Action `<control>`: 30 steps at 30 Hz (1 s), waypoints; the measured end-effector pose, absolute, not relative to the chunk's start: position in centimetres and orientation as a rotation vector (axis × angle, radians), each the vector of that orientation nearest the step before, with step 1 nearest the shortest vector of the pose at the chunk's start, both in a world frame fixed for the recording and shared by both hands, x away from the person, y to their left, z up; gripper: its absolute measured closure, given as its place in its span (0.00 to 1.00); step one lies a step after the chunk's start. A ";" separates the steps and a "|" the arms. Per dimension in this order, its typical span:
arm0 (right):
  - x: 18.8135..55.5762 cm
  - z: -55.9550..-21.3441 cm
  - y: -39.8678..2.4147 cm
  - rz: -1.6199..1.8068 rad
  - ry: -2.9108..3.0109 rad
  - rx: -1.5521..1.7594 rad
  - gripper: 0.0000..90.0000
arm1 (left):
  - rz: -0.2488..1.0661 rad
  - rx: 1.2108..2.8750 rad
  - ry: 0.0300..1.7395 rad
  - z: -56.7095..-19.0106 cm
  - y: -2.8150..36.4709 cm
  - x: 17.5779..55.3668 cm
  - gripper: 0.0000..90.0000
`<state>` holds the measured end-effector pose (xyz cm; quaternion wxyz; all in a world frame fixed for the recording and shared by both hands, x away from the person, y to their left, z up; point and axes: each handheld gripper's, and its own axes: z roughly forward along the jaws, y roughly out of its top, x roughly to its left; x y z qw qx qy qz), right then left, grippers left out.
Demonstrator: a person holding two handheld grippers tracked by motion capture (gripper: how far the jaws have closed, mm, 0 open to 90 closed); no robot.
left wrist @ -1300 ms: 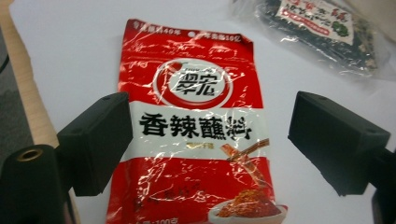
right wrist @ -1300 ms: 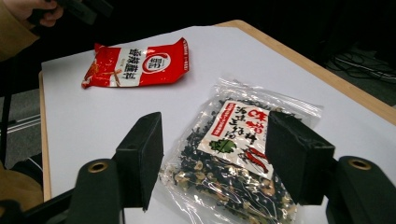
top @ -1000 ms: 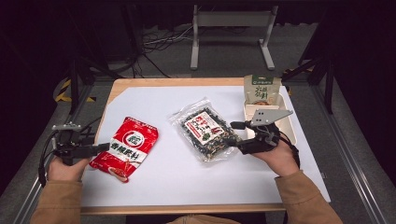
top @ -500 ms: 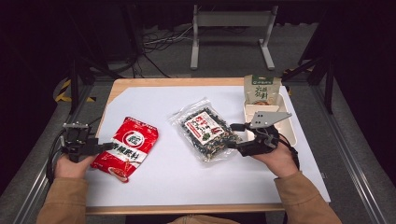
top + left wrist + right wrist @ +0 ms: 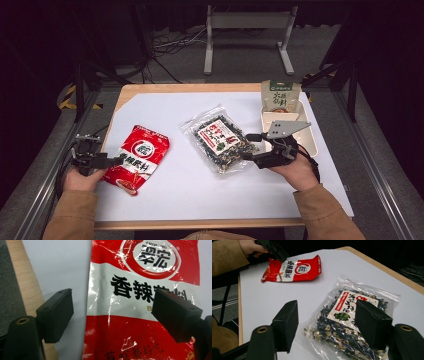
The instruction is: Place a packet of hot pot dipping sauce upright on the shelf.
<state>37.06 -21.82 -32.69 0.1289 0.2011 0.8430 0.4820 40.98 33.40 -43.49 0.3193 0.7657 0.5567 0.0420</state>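
Red sauce packet and clear dried-seaweed bag lie flat, apart.

High view looks down on the table; tongs views sit close — all share the red packet.

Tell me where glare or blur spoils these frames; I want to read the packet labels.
High view: the room around the table is dark, and small print on the red packet is too small to read. Left gripper view: white glare streaks cross the red packet, yet its big characters stay sharp. Right gripper view: the clear seaweed bag glints, and the near tool blurs slightly.
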 end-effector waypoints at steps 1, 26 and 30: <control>37.1 -32.7 -21.8 1.401 2.453 0.585 0.39 | 0.110 2.018 1.467 -43.5 33.3 41.0 0.20; 37.2 -33.3 -21.3 1.399 2.484 0.583 0.38 | 0.116 2.029 1.491 -43.7 32.5 40.6 0.40; 37.2 -33.3 -21.2 1.396 2.487 0.585 0.37 | 0.093 2.024 1.494 -43.7 32.5 40.5 0.48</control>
